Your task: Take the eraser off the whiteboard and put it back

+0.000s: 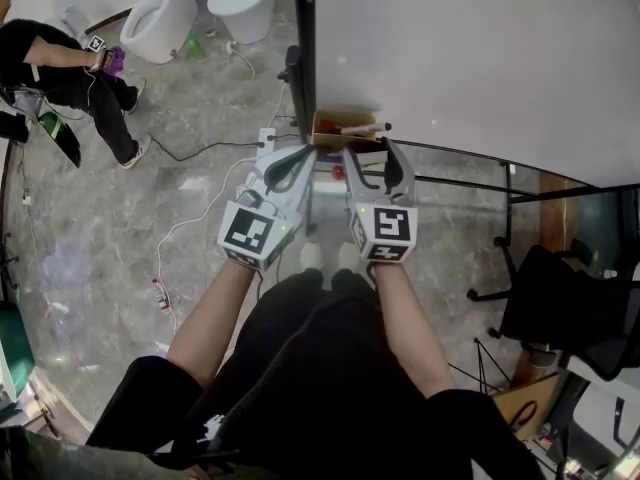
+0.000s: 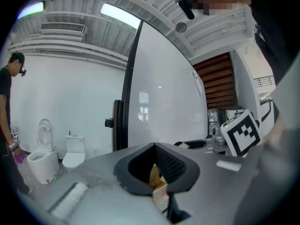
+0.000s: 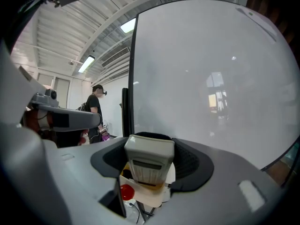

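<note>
A grey-white eraser stands upright between the jaws of my right gripper, and the pads press on its sides. In the head view the right gripper sits just in front of the whiteboard, over a small cardboard box holding markers. My left gripper hovers beside it to the left. Its jaw tips meet in the left gripper view and nothing is between them. The whiteboard fills the right gripper view, close ahead.
A person in black crouches on the floor far left, near two white toilets. A white cable and power strip lie on the marble floor. A black chair stands at right, beside the board's black stand.
</note>
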The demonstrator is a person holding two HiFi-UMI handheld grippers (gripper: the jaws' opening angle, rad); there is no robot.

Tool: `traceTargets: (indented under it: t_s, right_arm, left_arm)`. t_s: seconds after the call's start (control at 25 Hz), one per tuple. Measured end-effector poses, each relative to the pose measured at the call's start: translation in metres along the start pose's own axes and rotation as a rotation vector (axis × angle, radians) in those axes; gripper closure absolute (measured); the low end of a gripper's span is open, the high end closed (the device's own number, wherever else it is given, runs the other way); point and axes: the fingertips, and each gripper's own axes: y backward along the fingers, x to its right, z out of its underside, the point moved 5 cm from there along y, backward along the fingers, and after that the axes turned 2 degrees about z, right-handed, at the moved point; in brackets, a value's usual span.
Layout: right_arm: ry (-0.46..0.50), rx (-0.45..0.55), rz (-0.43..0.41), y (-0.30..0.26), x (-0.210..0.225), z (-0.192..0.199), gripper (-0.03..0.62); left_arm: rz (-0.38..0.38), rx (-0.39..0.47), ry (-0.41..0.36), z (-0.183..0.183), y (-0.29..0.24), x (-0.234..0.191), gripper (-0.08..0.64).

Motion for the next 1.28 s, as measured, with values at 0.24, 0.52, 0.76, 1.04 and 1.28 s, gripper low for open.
traceTargets:
  t_s: [0.24,0.52,0.76,1.04,1.28]
  right_arm:
    - [0.004,-0.01,0.045,-0.004,-0.003,0.006,0.31]
    - [0.009,-0.033,0.078,-0.007,-0.005,0.015,0.307]
    - [0.006,-0.035,0.083,-0.009,-0.005,0.016,0.305]
    - [0.032,-0.053,0.071,-0.012,-0.008,0.02,0.301]
    - [0.056,-0.069,0.05,-0.011,-0.005,0.021,0.265]
  left_arm:
    - [0.015,-0.005,-0.001,0.001,-0.001,-0.003,0.554]
    - [0.032,0.001,0.002,-0.001,-0.005,-0.003,0.554]
    - [0.038,-0.005,0.002,0.001,-0.007,-0.004,0.554]
    - [0.037,-0.011,0.001,0.003,-0.007,-0.005,0.554]
    - [0.036,-0.011,0.001,0.003,-0.009,-0.002,0.554]
